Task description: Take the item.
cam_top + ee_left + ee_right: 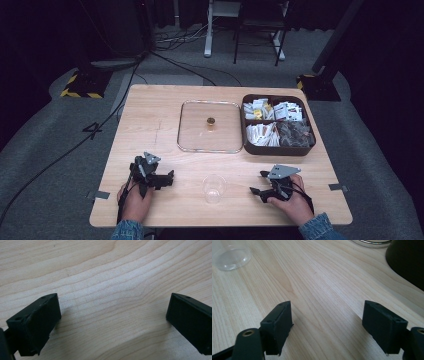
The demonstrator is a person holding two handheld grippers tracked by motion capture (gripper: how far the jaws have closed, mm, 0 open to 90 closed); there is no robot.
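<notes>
Clear cup point(214, 188) flanked by left gripper point(159, 179) and right gripper point(258, 183); both jaws wide, nothing held.
Cup could be tipped if clipped by a hasty reach.

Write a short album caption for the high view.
Two open grippers rest beside a clear cup, glass lid and sachet box.
</notes>
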